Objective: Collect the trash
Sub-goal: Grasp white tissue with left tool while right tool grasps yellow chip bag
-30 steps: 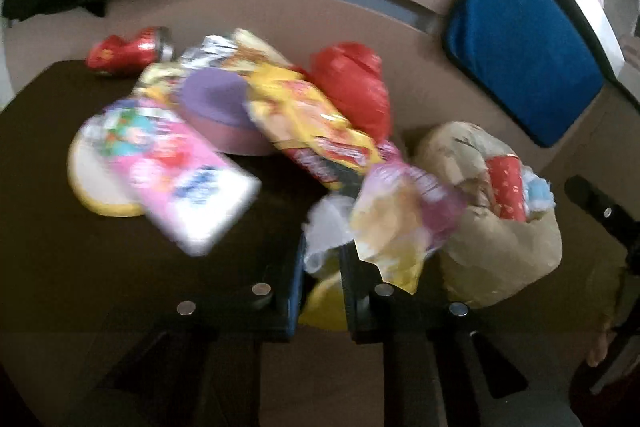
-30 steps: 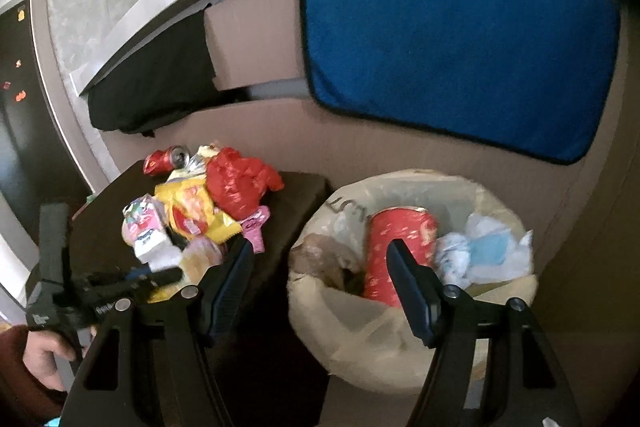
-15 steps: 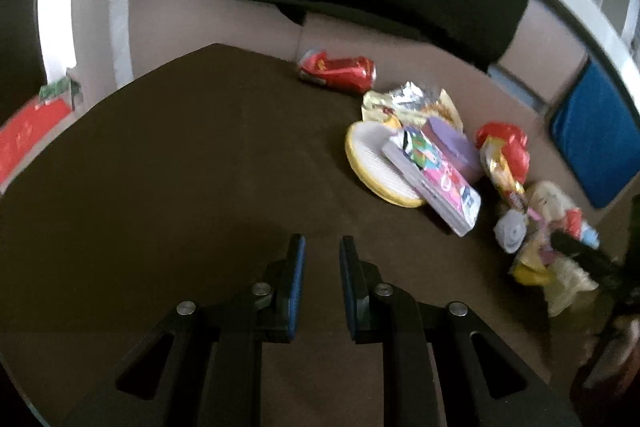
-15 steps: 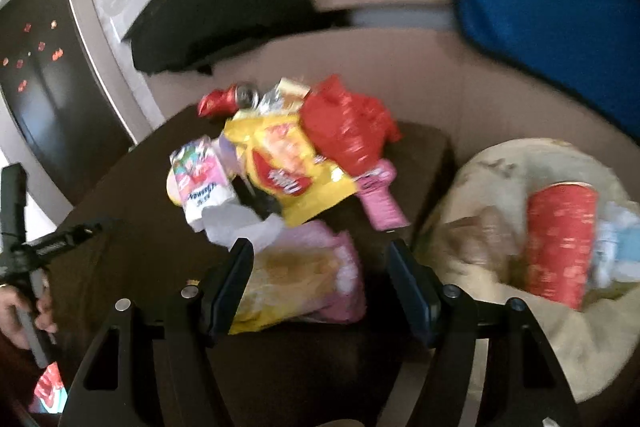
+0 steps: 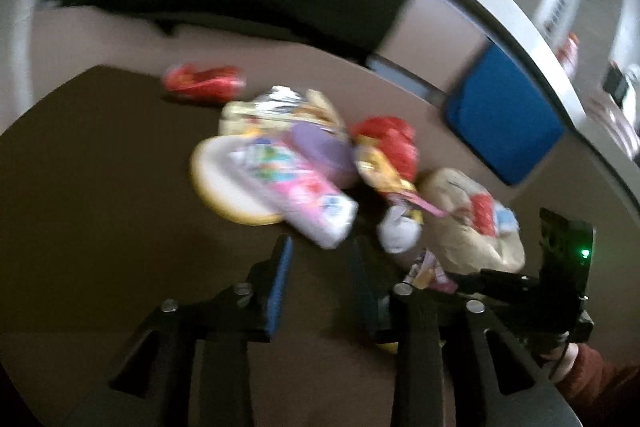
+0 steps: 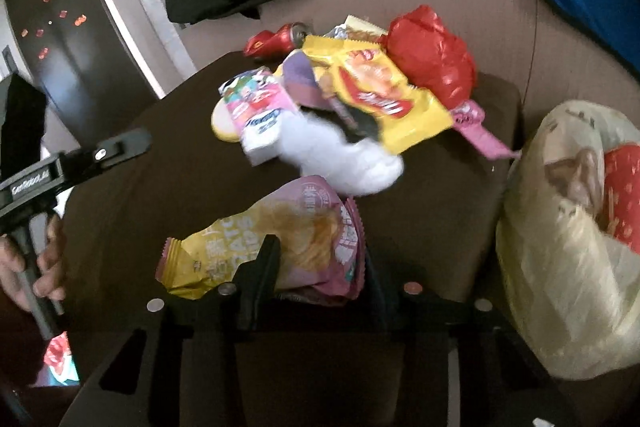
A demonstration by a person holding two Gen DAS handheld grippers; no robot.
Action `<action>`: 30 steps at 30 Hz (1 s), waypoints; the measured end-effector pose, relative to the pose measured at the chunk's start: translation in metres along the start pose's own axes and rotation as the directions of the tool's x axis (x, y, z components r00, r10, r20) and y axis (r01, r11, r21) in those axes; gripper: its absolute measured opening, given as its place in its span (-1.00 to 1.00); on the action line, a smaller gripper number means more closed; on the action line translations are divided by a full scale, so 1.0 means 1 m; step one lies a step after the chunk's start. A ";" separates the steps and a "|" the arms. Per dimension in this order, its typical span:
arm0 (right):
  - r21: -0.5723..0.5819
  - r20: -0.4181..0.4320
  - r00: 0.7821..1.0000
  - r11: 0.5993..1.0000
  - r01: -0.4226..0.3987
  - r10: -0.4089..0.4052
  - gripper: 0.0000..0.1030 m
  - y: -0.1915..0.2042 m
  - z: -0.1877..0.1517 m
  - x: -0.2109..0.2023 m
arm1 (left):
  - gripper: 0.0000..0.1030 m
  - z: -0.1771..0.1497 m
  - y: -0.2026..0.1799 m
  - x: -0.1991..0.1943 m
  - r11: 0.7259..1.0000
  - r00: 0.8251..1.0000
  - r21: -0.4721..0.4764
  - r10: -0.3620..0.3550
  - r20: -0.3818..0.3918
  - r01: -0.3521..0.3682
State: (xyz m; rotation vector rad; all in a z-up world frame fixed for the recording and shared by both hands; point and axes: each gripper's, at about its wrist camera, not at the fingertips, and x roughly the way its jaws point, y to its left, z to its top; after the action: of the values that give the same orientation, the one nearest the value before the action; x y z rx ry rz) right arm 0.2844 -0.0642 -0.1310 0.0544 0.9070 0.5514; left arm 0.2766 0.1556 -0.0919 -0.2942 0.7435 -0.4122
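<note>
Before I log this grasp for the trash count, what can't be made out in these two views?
- Right tool: its right finger's pad is hidden behind the pink-and-yellow chip bag in the right wrist view, so pad contact is unclear.
- Trash bag: cut off by that view's right edge; the contents are only partly seen.
- Pink carton: print blurred in the left wrist view.
- Left tool: empty.

Glossy crinkled plastic chip bag (image 6: 280, 239)

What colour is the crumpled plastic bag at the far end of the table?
Red bag, clearest in the right wrist view.
</note>
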 end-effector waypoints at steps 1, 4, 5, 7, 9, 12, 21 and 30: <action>0.004 0.007 1.000 1.000 -0.008 0.008 -0.21 0.000 -0.003 -0.004 | -0.34 0.002 -0.008 0.006 1.000 1.000 0.022 -0.011 -0.010 0.012; -0.004 0.057 0.998 1.000 -0.019 0.019 0.12 -0.002 -0.012 -0.022 | -0.30 0.010 -0.031 0.025 0.995 0.997 0.083 -0.053 -0.048 0.056; -0.003 0.082 0.996 1.000 -0.025 0.025 0.14 -0.004 -0.015 -0.029 | -0.30 0.014 -0.042 0.034 0.990 0.995 0.115 -0.073 -0.069 0.080; 0.005 0.118 0.993 1.000 -0.028 0.028 0.14 -0.008 -0.020 -0.043 | -0.25 0.020 -0.058 0.048 0.982 0.991 0.160 -0.088 -0.100 0.103; 0.018 0.145 0.989 1.000 -0.008 0.005 0.14 -0.012 -0.026 -0.054 | -0.23 0.024 -0.071 0.064 0.973 0.986 0.202 -0.088 -0.140 0.116; 0.045 0.177 0.982 0.998 0.053 -0.060 0.14 -0.023 -0.037 -0.070 | -0.22 0.026 -0.082 0.094 0.968 0.974 0.231 -0.050 -0.219 0.101; 0.163 0.192 0.968 0.977 0.134 -0.165 0.14 -0.060 -0.060 -0.096 | -0.53 0.021 -0.085 0.143 0.978 0.947 0.209 0.073 -0.312 -0.006; 0.146 0.177 0.979 0.987 0.073 -0.098 0.14 -0.052 -0.054 -0.084 | -0.54 0.007 -0.039 0.044 0.999 0.987 0.024 0.026 -0.157 -0.022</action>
State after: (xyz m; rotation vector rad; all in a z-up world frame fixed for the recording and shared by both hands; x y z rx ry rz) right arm 0.2249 -0.1584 -0.1169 0.1885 0.7620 0.3953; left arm 0.3006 0.1015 -0.0976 -0.2328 0.8956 -0.4240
